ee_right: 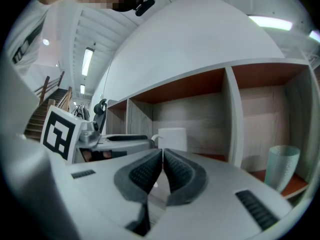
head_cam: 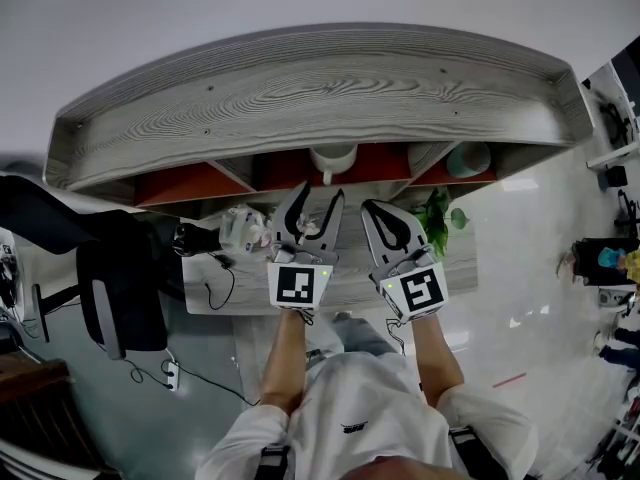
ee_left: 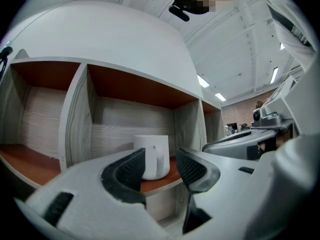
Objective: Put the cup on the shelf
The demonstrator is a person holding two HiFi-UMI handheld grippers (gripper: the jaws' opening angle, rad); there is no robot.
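My left gripper has its fingers spread wide with nothing pressed between them. Through the gap I see the cup standing upright on the shelf, clear of both pads. It is in the middle compartment, near the front edge of the red-brown board, with its handle turned towards me. My right gripper has its fingers closed against each other and holds nothing. It hangs beside the left one in front of the same shelf. The head view gives me what neither gripper view does: the top of the shelf, a long grey slab with bold wood grain and a raised rim. It also shows the grey counter under both grippers and a small leafy plant by the right gripper. Only the right gripper view shows clearly a pale teal ribbed tumbler, which stands in the compartment to the right of the cup. The cup is plain white, smooth and straight-sided. The shelf walls are pale wood grain, and the finger pads are dark rubber with a fine cross-hatch.
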